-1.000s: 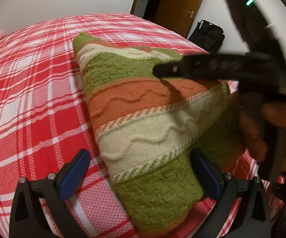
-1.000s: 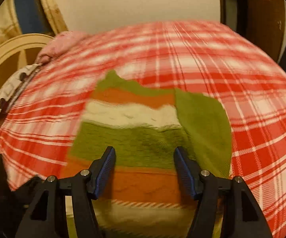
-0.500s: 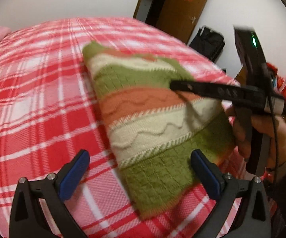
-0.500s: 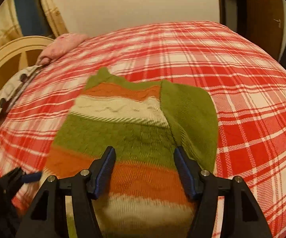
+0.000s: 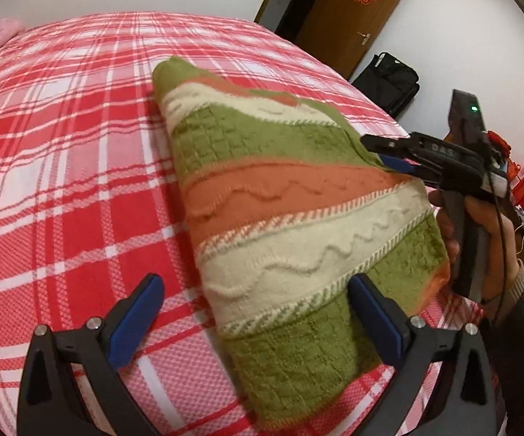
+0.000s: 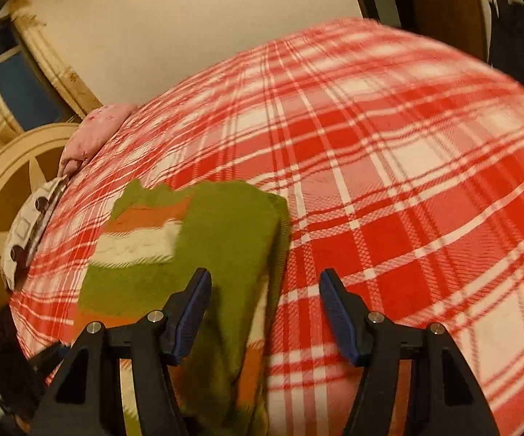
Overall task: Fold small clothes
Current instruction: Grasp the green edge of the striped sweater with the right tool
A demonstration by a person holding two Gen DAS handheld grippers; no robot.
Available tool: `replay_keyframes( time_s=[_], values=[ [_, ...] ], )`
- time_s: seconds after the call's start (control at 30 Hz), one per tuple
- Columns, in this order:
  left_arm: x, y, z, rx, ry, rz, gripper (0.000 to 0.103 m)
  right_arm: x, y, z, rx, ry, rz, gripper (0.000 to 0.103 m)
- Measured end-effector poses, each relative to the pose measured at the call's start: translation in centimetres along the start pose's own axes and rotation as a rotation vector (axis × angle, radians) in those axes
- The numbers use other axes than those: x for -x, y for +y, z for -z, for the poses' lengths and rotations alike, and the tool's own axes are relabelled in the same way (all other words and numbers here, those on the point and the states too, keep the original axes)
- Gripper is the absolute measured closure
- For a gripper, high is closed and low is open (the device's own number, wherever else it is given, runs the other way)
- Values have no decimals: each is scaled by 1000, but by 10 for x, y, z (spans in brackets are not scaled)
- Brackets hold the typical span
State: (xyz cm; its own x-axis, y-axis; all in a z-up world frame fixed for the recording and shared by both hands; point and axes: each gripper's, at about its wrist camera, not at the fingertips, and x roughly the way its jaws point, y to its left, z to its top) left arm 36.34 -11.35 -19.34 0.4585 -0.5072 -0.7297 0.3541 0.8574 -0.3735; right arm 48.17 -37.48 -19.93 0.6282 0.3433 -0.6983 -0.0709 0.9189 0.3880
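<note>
A knitted sweater (image 5: 291,203) with green, cream and orange stripes lies folded lengthwise on the red plaid bed (image 5: 62,167). My left gripper (image 5: 254,312) is open just above the sweater's near end, and the knit runs between its blue pads. A hand holds my right gripper (image 5: 382,152) at the sweater's right edge. In the right wrist view the sweater (image 6: 218,239) shows a plain green flap folded over its stripes. There my right gripper (image 6: 267,290) is open, its left finger over the green flap and its right finger over bare bedspread.
A pink pillow (image 6: 98,134) and a white patterned item (image 6: 32,225) lie by the cream headboard (image 6: 3,189). Beyond the bed stand a brown door (image 5: 352,18) and a black bag (image 5: 389,80). The person's hand (image 5: 487,239) and sleeve fill the right edge.
My right gripper slid sideways from above the sweater's middle to its right edge, still open. The left gripper stayed open over the near end, rolling a little.
</note>
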Motion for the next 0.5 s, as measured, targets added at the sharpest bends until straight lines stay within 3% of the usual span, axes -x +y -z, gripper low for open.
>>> replay_keyframes(
  time_s=[0.1,0.27,0.5],
  values=[
    [-3,-1,-2,-9,1,-2,0,-16,-9,-3,-50,26,-80,40],
    [-10,-7,-6,-14,7,7,0,-28,-5,-7,-54,30,-117,41],
    [-13,-7,-8,-19,10,23,0,-35,-13,-7,-105,58,-221,55]
  ],
)
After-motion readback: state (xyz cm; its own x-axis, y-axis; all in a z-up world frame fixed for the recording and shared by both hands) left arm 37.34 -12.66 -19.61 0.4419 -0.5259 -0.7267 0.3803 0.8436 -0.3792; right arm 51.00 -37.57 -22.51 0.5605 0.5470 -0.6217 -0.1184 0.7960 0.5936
